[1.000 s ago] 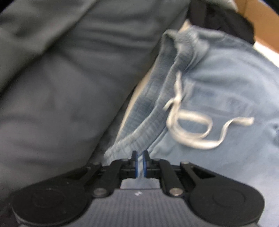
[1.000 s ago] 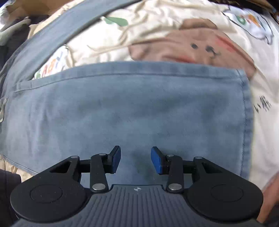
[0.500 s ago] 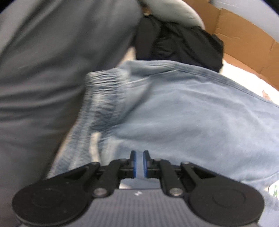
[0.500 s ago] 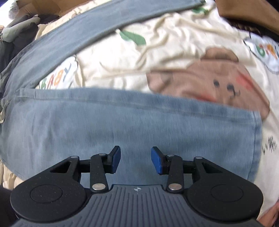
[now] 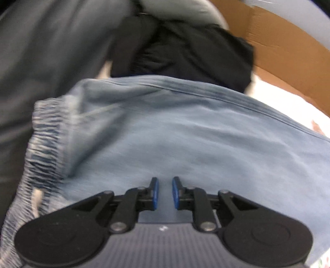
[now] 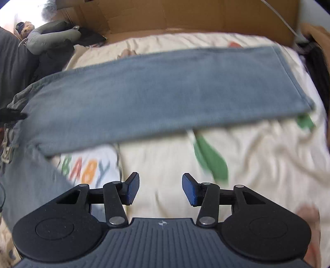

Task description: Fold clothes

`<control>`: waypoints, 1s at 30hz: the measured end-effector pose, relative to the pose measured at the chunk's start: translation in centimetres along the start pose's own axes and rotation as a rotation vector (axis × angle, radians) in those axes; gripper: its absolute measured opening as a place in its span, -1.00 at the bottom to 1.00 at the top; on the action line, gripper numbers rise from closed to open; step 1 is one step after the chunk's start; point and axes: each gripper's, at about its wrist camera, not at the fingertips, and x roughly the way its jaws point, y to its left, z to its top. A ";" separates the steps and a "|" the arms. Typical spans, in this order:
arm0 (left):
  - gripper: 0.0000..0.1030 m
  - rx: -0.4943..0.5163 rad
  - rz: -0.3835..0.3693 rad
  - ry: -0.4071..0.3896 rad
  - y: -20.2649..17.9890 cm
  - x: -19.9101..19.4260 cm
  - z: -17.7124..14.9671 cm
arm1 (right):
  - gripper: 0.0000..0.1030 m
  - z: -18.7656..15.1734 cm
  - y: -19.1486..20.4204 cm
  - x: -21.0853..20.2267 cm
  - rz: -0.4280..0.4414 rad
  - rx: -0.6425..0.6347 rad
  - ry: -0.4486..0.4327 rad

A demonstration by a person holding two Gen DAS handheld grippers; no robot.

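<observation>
Both grippers opening, empty; trousers (image 6: 165, 90) ahead of right gripper (image 6: 160, 188).

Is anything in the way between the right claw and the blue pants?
Nothing visible. The right claw is opening with nothing in it, over the cream bedsheet. Only bare sheet lies between it and the blue pants leg ahead.

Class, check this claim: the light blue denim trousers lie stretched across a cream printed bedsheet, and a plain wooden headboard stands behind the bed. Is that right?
Not quite. Behind the cream printed bedsheet stands brown cardboard, not a wooden headboard; the right wrist view shows its creases and flaps. The light blue denim trousers do lie stretched across the sheet.
</observation>
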 end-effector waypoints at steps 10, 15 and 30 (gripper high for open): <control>-0.88 -0.040 0.095 -0.129 7.0 -2.9 2.1 | 0.11 5.4 1.9 3.8 0.022 -0.034 -0.041; -0.95 -0.152 0.084 -0.088 8.5 -0.9 3.3 | 0.13 6.7 2.8 6.0 0.016 -0.065 -0.019; -0.90 -0.162 0.030 -0.038 7.7 0.4 3.4 | 0.65 6.7 3.2 10.4 -0.049 -0.129 0.095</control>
